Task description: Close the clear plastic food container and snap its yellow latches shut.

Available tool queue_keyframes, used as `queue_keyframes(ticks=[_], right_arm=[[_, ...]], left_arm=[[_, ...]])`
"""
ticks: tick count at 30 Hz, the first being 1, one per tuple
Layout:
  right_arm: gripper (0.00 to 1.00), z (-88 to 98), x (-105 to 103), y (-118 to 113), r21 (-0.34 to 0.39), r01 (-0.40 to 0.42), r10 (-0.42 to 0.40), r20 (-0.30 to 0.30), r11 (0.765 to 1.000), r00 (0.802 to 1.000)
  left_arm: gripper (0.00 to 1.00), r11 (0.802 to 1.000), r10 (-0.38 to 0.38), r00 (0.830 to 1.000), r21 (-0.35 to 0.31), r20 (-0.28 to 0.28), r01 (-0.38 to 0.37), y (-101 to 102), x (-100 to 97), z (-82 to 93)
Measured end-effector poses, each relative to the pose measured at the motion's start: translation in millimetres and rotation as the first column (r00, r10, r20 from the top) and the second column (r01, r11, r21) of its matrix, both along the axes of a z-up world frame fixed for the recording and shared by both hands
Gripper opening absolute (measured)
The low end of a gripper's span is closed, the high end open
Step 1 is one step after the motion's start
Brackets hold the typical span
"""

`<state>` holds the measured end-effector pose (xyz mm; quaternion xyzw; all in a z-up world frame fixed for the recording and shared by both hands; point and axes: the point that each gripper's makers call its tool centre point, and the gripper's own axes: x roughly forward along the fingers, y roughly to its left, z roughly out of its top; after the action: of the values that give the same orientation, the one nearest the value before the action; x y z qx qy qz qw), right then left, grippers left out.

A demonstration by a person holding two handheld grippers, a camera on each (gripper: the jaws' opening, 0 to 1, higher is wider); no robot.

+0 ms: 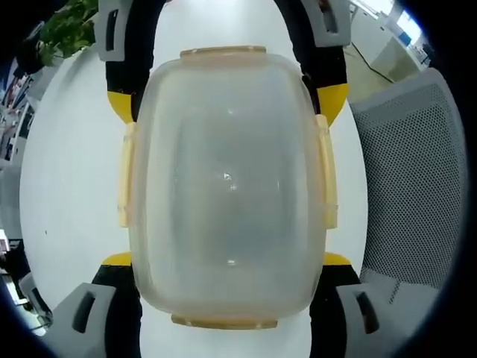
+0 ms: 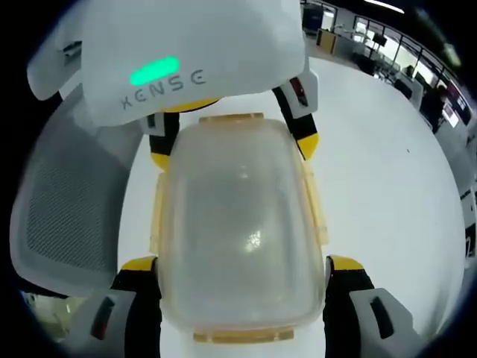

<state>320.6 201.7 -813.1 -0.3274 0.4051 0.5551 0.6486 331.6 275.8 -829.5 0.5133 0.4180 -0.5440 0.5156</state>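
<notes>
The clear plastic container has its lid on, and yellow latches lie along all its sides. It sits between my left gripper, whose yellow-tipped jaws press its near corners, and my right gripper, which clamps the far end. In the right gripper view the container is held the same way. There my right gripper holds the near end and my left gripper the far end. I cannot tell whether the latches are snapped down.
A white round table lies under the container. A grey mesh chair stands at the table's edge, also visible as the chair in the right gripper view. A green plant and office desks are farther off.
</notes>
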Motion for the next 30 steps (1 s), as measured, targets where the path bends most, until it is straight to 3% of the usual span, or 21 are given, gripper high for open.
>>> queue_keyframes(ticks=[30], right_arm=[[0.92, -1.9, 3, 51, -0.011, -0.004, 0.004, 0.002, 1.0, 1.0]], left_arm=[[0.96, 1.0, 0.018, 1.0, -0.013, -0.008, -0.018, 51, 1.6, -1.3]])
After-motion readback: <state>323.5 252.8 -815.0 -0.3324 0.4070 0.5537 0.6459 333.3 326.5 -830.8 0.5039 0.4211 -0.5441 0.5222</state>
